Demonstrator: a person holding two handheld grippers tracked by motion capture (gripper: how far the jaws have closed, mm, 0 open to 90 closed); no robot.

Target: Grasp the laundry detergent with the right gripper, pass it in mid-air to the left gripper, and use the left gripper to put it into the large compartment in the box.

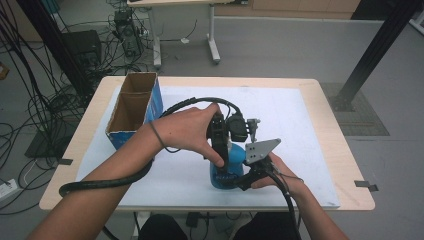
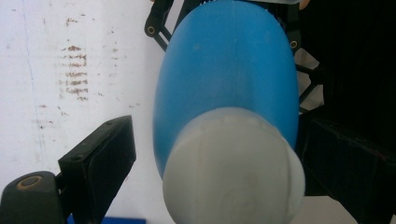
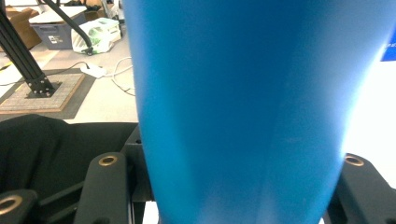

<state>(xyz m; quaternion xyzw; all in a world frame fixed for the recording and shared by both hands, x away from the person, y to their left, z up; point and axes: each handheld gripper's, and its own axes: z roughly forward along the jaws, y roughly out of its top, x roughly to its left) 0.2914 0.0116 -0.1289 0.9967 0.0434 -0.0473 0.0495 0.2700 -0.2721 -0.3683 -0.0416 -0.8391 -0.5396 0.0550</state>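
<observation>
Blue smooth oval bottle (image 2: pixel 224 74), white-capped: right fingers (image 3: pixel 243 186) clamp it, left fingers (image 2: pixel 100 163) apart.

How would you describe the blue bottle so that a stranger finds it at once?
Start at the white mat covering the table. Near its front edge, between the person's two hands, stands the blue bottle. Unlike the open cardboard box at the back left, it is smooth plastic with a white cap.

A lab room for trying out machines

The wooden table (image 1: pixel 330 125) has a white sheet (image 1: pixel 290 115) on top and stands on a grey floor (image 1: pixel 280 45). Lots of black cables (image 1: pixel 30 115) lie in a messy pile on the left. A black metal frame post (image 1: pixel 372 52) leans up on the right. Another table's white legs (image 1: pixel 214 37) stand at the back, near some boxes of gear (image 1: pixel 125 30).
</observation>
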